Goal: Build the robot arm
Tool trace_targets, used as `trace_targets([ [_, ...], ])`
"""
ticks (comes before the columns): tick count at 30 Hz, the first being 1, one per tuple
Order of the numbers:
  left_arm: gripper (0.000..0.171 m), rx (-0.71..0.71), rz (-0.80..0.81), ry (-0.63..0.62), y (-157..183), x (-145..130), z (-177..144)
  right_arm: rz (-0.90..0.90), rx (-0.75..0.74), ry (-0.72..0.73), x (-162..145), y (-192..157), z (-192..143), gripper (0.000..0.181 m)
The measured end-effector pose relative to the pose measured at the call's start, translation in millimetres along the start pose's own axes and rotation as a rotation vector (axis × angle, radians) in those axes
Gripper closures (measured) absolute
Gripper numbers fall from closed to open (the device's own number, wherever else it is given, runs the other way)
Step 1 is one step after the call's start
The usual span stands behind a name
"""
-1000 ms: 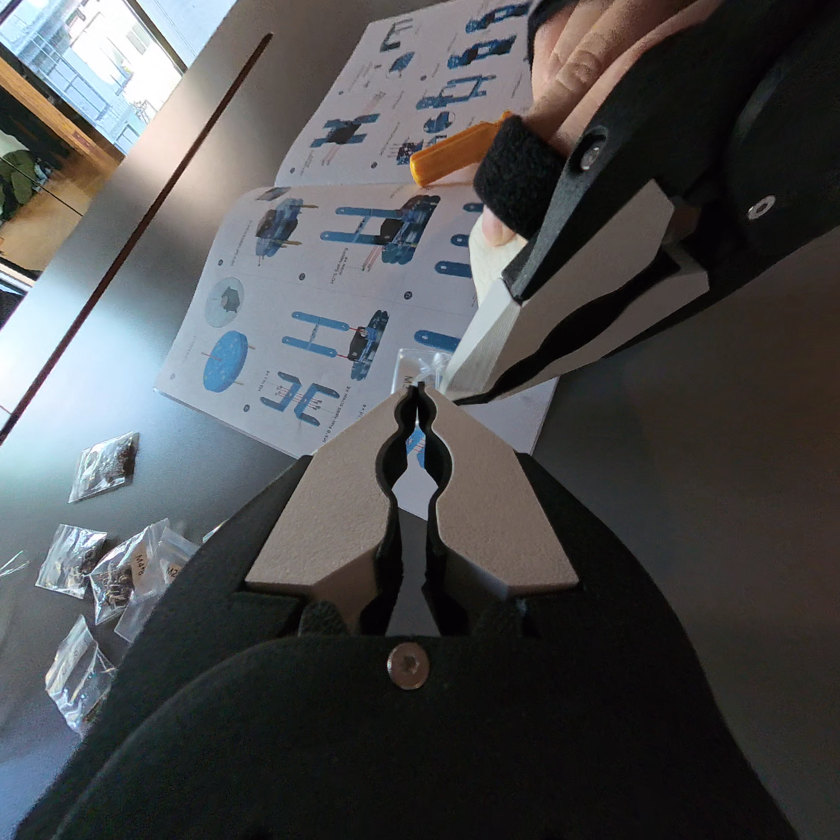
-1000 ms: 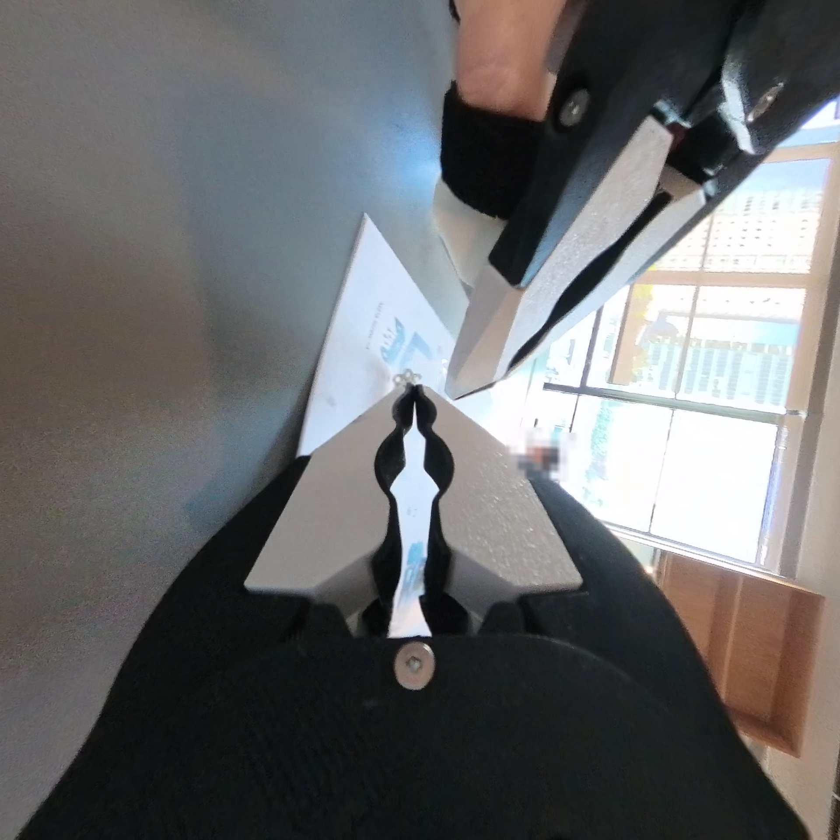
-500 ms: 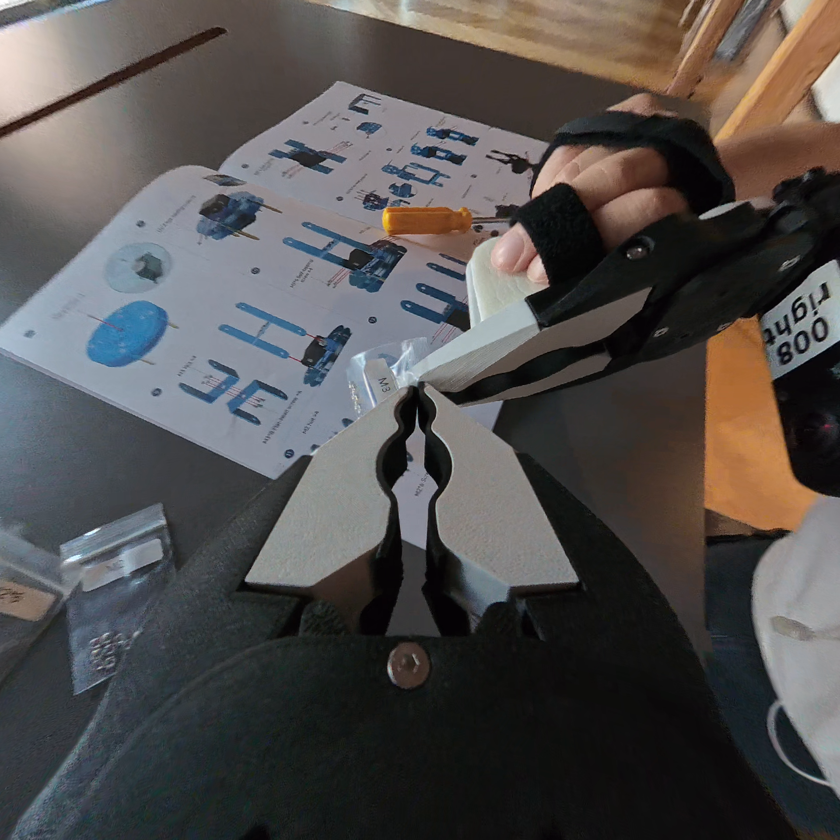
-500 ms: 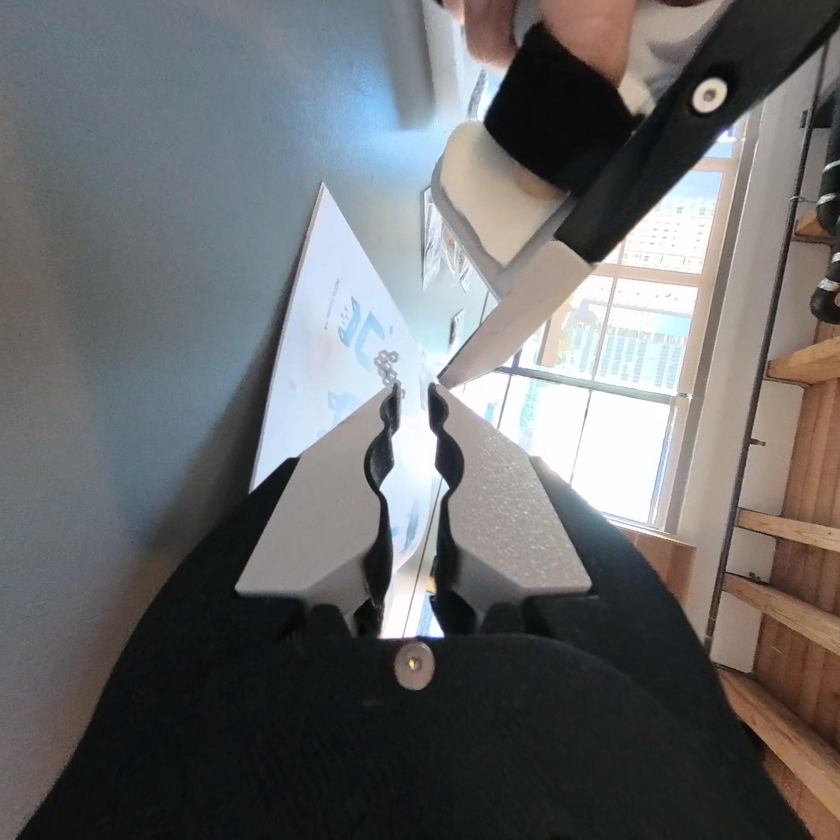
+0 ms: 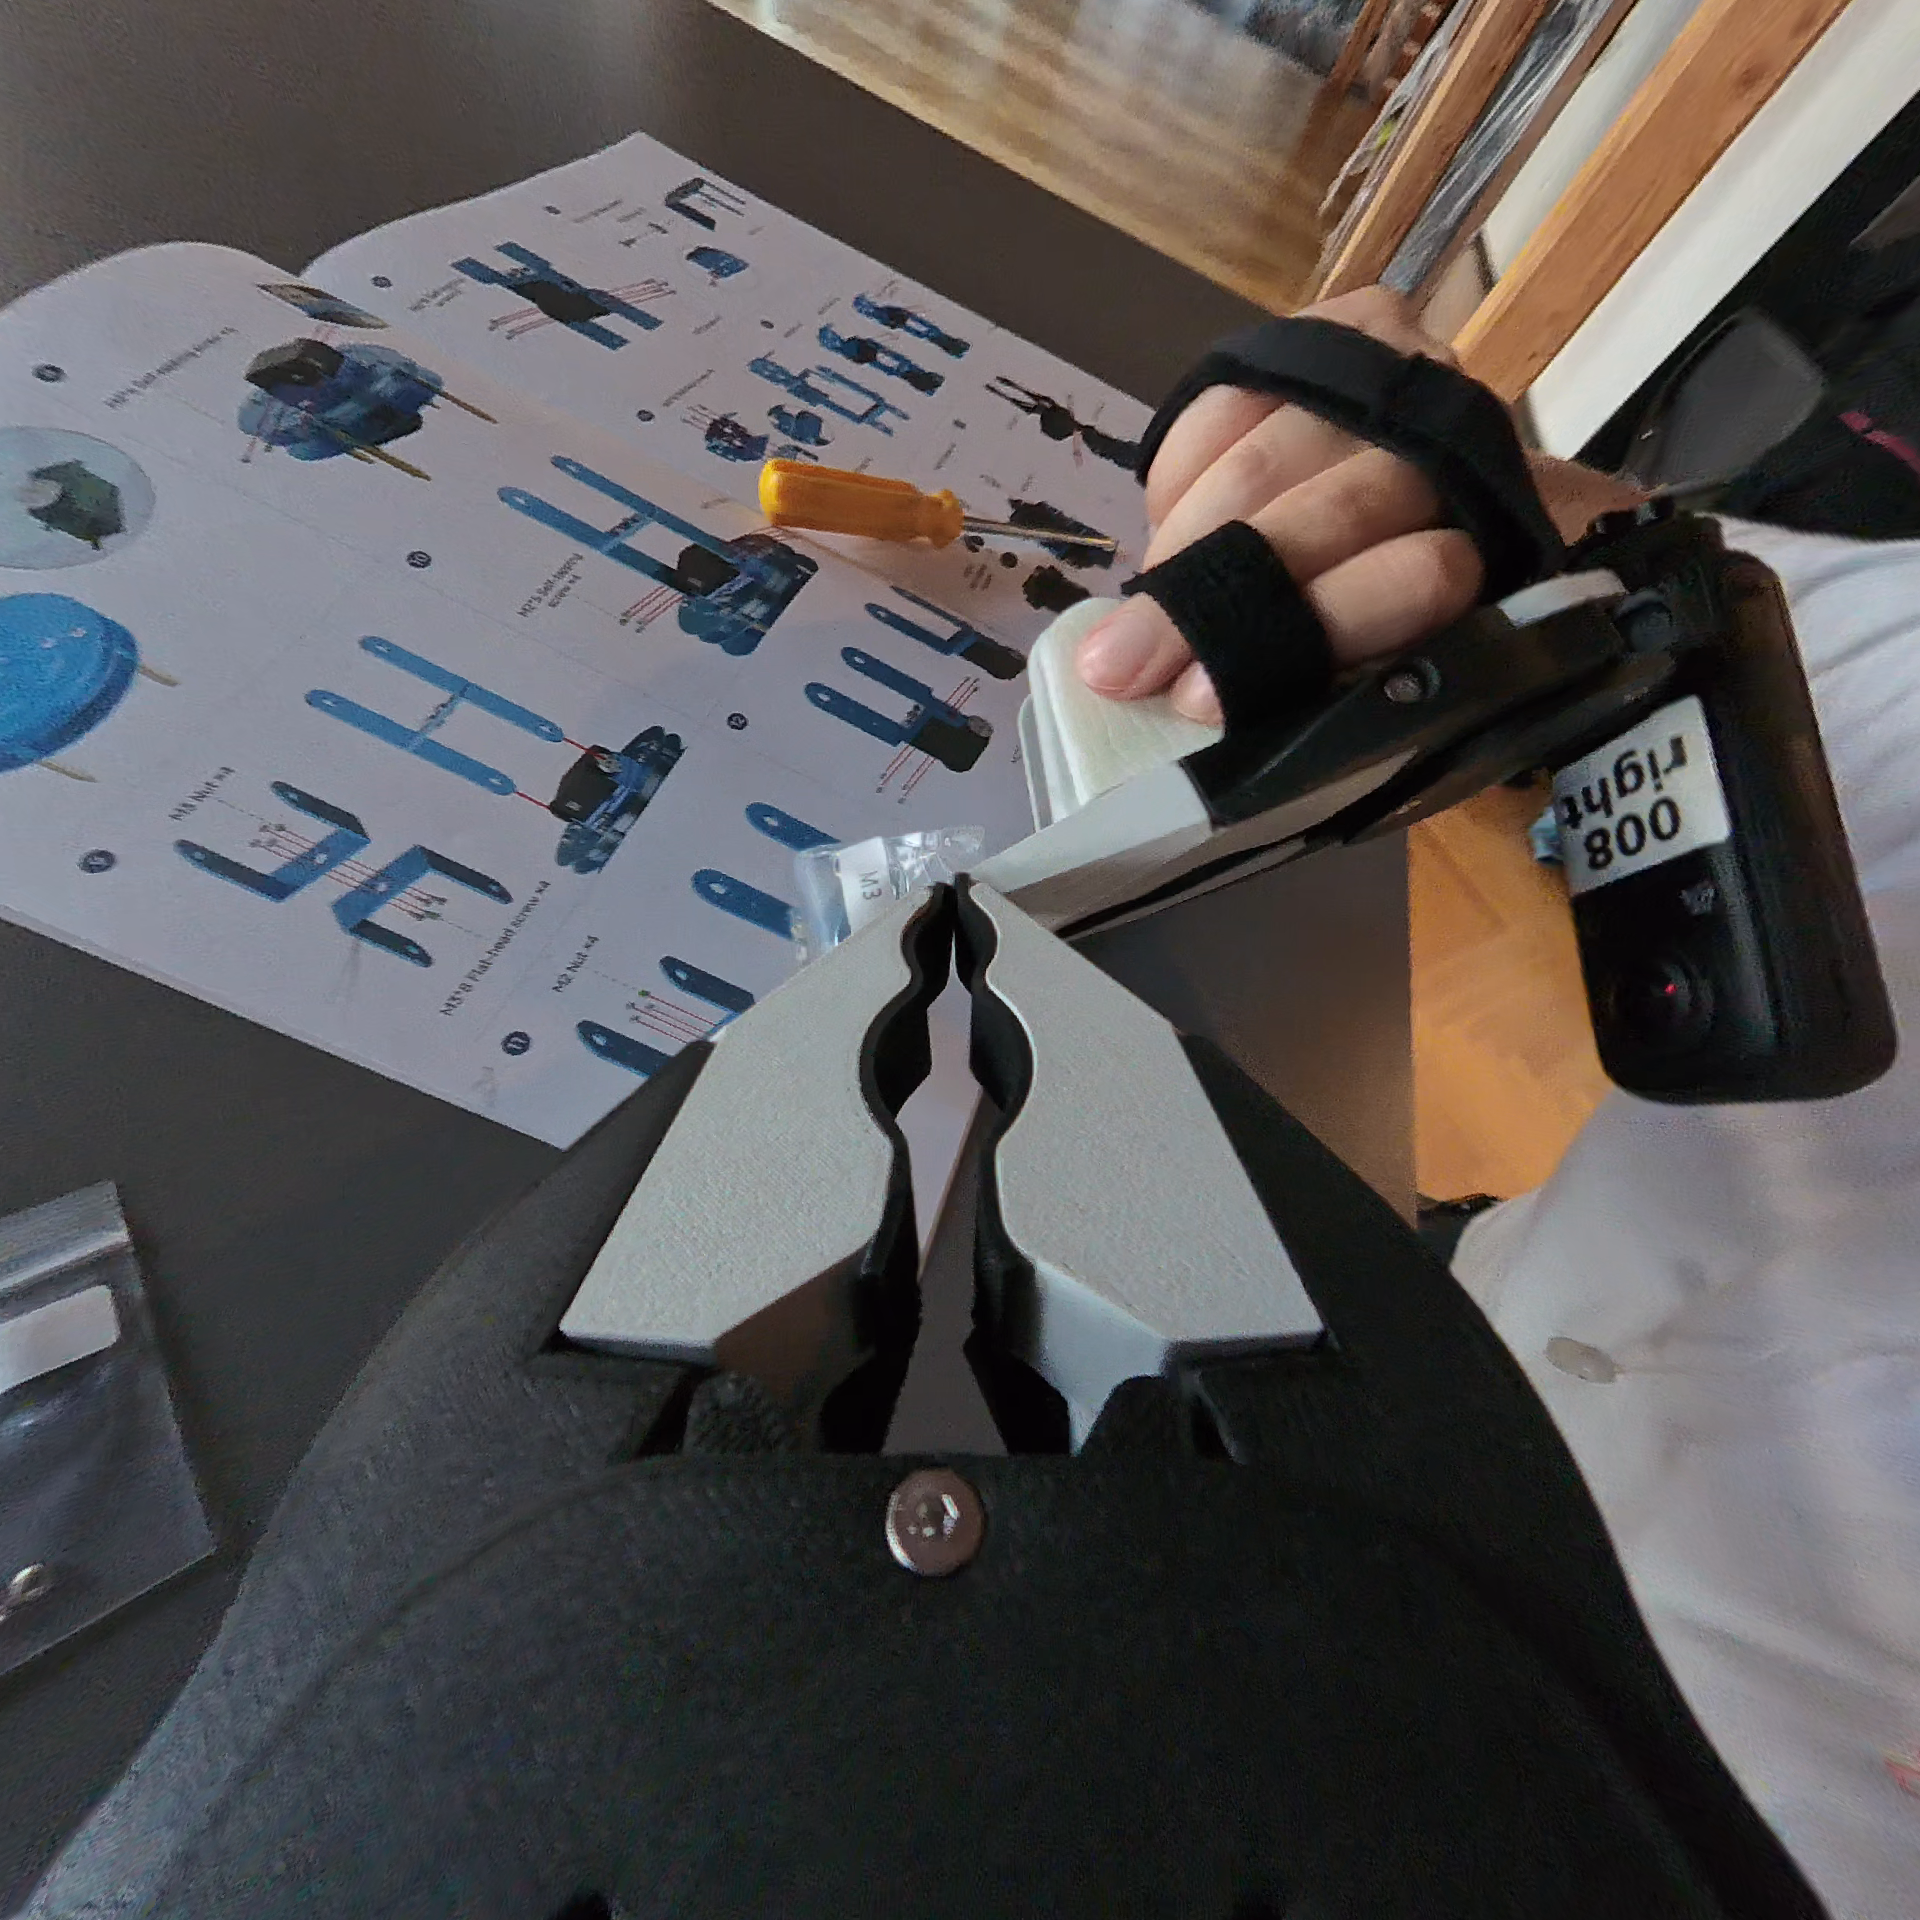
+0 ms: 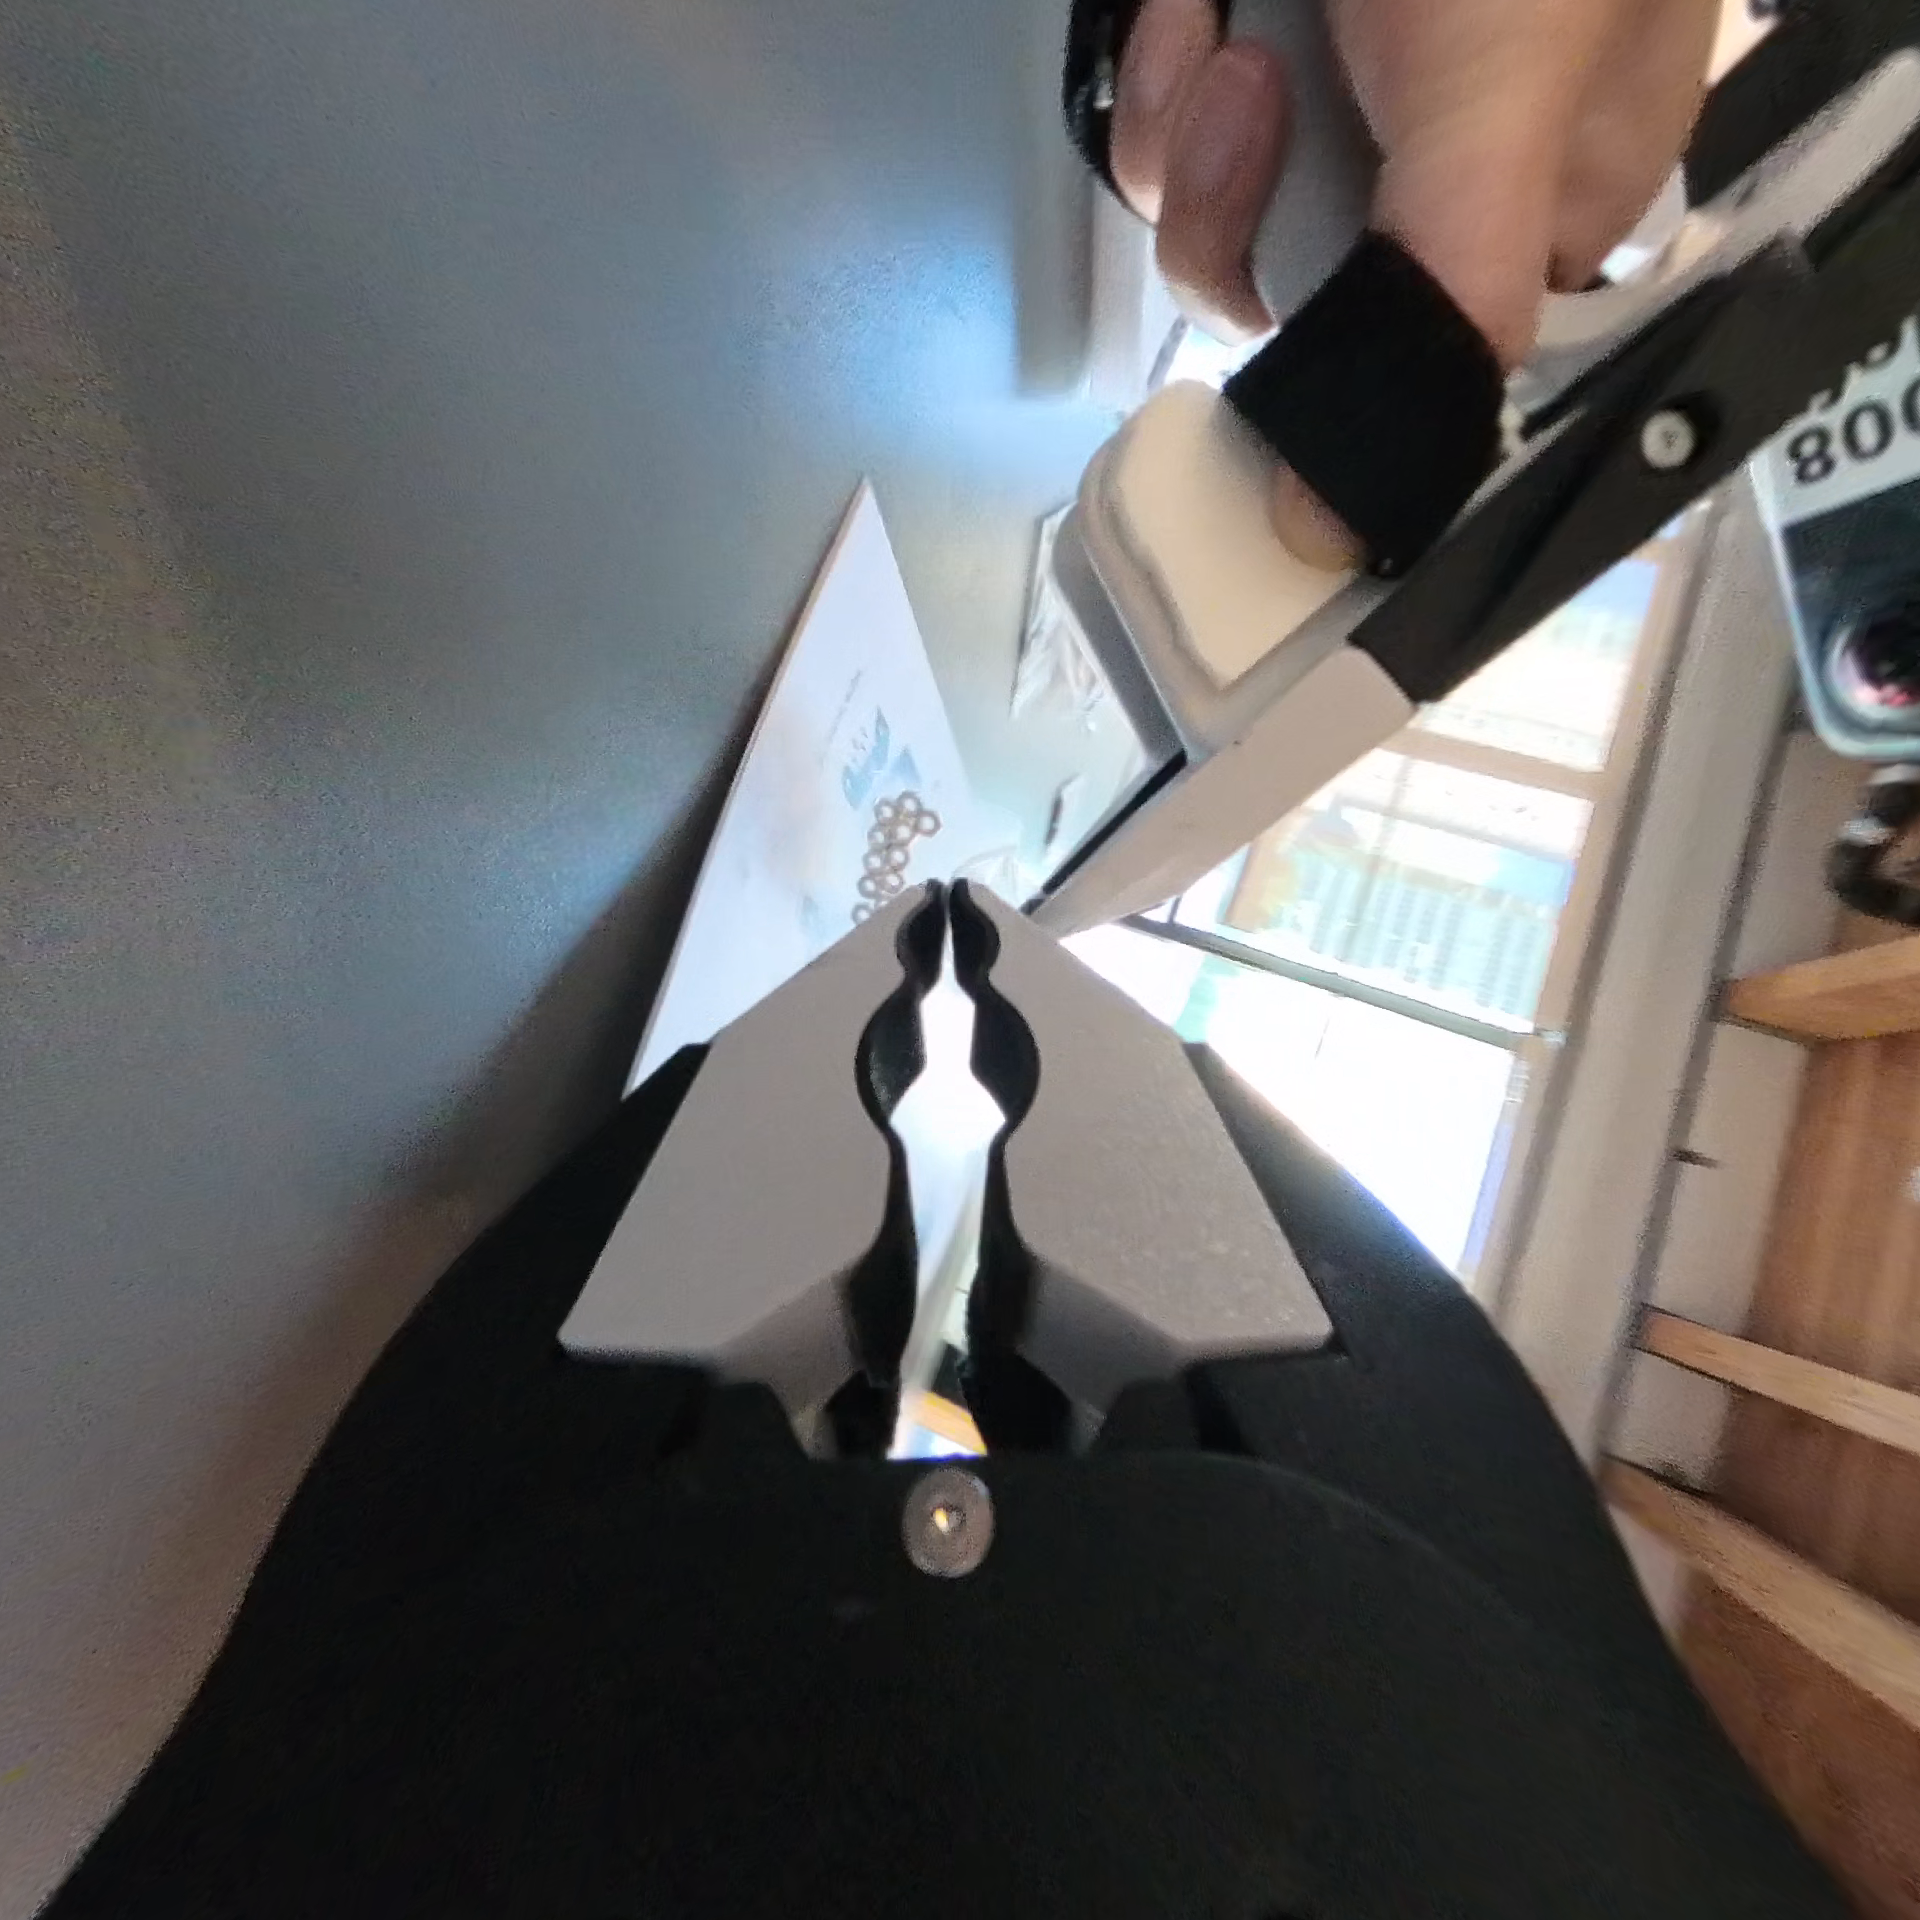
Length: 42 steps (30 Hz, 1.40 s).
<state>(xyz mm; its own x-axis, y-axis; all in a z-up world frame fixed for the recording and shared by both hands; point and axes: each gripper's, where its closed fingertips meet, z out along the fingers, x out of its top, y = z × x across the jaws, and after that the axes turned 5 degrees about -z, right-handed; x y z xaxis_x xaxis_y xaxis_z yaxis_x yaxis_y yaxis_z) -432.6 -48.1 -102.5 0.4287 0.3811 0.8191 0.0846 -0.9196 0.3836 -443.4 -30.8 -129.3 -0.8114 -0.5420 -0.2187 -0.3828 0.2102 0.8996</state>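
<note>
My left gripper (image 5: 954, 889) is shut on a small clear plastic bag (image 5: 873, 883) with a white label and holds it above the open instruction manual (image 5: 416, 623). My right gripper (image 5: 1013, 873) comes in from the right, and its closed tips are on the same bag, right beside the left tips. In the right wrist view my right gripper (image 6: 948, 891) is shut on the bag's edge. Several small metal nuts (image 6: 896, 847) show inside the bag. The left gripper (image 6: 1060, 904) reaches in from the upper right.
An orange-handled screwdriver (image 5: 862, 502) lies on the manual. More clear parts bags (image 5: 73, 1455) lie on the dark table (image 5: 260, 1195) at the left. The person's white garment (image 5: 1714, 1455) is close on the right. Wooden shelves (image 6: 1818, 1351) and a window stand beyond. Between my right fingertips and the orange-handled screwdriver (image 5: 862, 502) there is roughly 15 cm.
My right gripper opened slightly half a second ago and has shut again on the bag. Both grippers have turned, and the view has swung across the manual.
</note>
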Motion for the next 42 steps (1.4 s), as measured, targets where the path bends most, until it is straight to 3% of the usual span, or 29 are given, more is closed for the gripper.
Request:
trace_targets([
  [7, 0.171, -0.016, 0.036, 0.003, 5, 1, 0, 0.269, 0.226, 0.15, 2, -7, -11, 0.181],
  [13, 0.171, -0.089, 0.125, 0.001, 19, 6, 1, 0.579, 0.473, 0.403, 8, -3, -29, 0.181],
  [14, 0.168, -0.122, 0.111, 0.033, 22, 12, -2, 0.657, 0.529, 0.438, 6, -1, -31, 0.181],
  [16, 0.135, -0.153, 0.07, 0.1, 19, 24, -9, 0.827, 0.619, 0.458, -6, 5, -28, 0.181],
  [17, 0.129, -0.156, 0.069, 0.118, 16, 28, -13, 0.925, 0.668, 0.443, -14, 8, -24, 0.181],
  [21, 0.103, 0.076, 0.252, 0.116, -7, 28, -16, 1.337, 0.812, 0.397, -36, 26, -9, 0.181],
  [24, 0.101, 0.256, 0.334, 0.137, -16, 31, -14, 1.651, 0.886, 0.384, -44, 42, 0, 0.181],
  [29, 0.092, 0.476, 0.412, 0.158, -29, 48, -11, 1.935, 1.036, 0.313, -40, 46, 6, 0.181],
  [33, 0.096, 0.526, 0.387, 0.081, -42, 48, 6, 2.004, 1.04, 0.248, -43, 42, 11, 0.181],
  [39, 0.128, 0.613, 0.369, 0.055, -59, 55, 22, 2.085, 1.019, 0.273, -58, 46, 11, 0.181],
  [42, 0.128, 0.589, 0.374, 0.048, -58, 57, 31, 2.084, 1.043, 0.267, -61, 41, 9, 0.181],
])
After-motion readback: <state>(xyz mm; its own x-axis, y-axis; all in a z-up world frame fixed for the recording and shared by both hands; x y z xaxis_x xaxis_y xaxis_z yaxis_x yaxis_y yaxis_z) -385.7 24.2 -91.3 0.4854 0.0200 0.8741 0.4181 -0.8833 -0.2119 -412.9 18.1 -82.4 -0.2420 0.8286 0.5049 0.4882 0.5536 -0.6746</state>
